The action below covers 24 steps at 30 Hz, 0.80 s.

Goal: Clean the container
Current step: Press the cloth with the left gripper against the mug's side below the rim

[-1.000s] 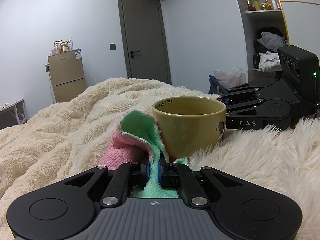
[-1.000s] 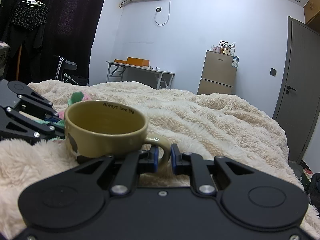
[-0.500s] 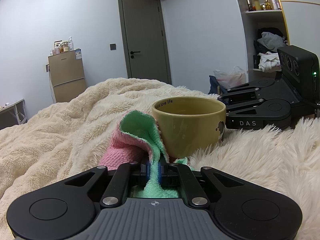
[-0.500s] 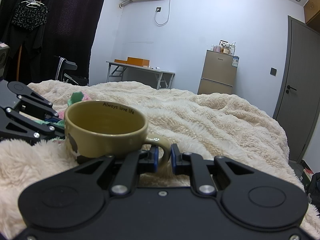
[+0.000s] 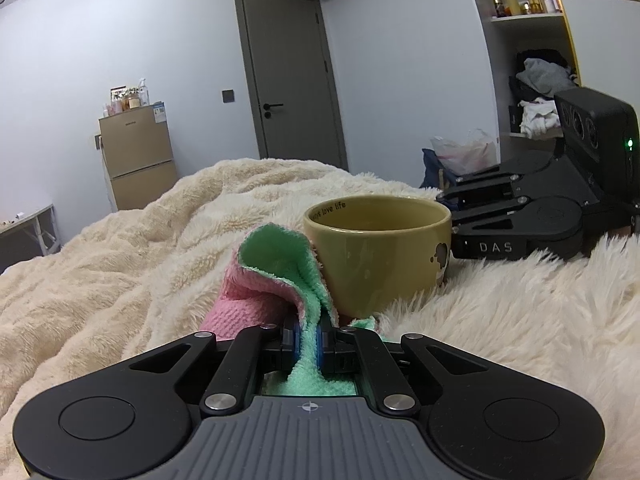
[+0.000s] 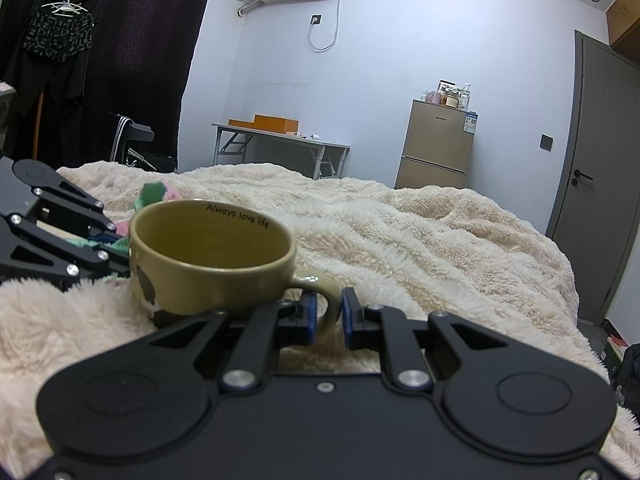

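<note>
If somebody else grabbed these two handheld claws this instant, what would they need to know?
Left gripper: shut on the pink-and-green cloth, which sits beside the cup, against its outer wall.
Right gripper: shut on the handle of the yellow cup.
The cup stands upright on the fluffy blanket.
Done: both things gripped.
Left: the cloth is not inside the cup yet; wiping appears not begun.

Mug point(image 5: 380, 256) handle hidden behind its body in left wrist view. Cloth point(image 6: 154, 194) mostly hidden behind mug in right wrist view. Bottle labels on shelf point(image 5: 524, 16) too small to read.
</note>
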Motion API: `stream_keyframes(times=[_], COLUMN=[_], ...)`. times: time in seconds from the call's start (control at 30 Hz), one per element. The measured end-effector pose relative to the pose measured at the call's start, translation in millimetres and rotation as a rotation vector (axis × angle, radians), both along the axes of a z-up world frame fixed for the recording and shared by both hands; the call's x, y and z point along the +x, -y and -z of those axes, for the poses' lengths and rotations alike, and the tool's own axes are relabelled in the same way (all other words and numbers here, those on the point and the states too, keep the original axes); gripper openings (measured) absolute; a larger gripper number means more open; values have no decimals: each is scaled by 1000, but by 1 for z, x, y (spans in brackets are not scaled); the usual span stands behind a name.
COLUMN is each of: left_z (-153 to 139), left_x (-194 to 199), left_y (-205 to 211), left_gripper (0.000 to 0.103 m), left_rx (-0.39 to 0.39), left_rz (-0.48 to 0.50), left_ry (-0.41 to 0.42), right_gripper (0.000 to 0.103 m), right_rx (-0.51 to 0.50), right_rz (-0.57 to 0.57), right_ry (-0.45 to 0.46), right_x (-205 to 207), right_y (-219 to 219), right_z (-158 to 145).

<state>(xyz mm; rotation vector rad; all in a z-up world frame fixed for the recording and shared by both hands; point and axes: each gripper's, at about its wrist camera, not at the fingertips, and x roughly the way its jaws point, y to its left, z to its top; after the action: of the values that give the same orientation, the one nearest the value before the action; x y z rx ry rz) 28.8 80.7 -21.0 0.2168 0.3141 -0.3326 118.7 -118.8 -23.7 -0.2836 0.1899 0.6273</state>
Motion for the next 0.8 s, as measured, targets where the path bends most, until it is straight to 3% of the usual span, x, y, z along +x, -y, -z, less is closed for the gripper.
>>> stream_keyframes(times=[0.13,0.2,0.37,0.8], left_z=[-13,-14,1,4], left_x=[-6,-7,2,2], left_y=[-13,-13,3,1], left_gripper=[3,3,3,3], left_rx=[-98,-92,30,11], left_rz=[11,20,20,25], left_ry=[40,42,-23,-27], right_gripper=[14,14,14,14], right_rx=[-6,-7,-8,-4], right_rz=[0,-1,0,0], right_ry=[3,3,0,-1], right_x=[0,-1,-1,-2], right_y=[-1,-1,-1,-1], right_z=[0,0,0,-1])
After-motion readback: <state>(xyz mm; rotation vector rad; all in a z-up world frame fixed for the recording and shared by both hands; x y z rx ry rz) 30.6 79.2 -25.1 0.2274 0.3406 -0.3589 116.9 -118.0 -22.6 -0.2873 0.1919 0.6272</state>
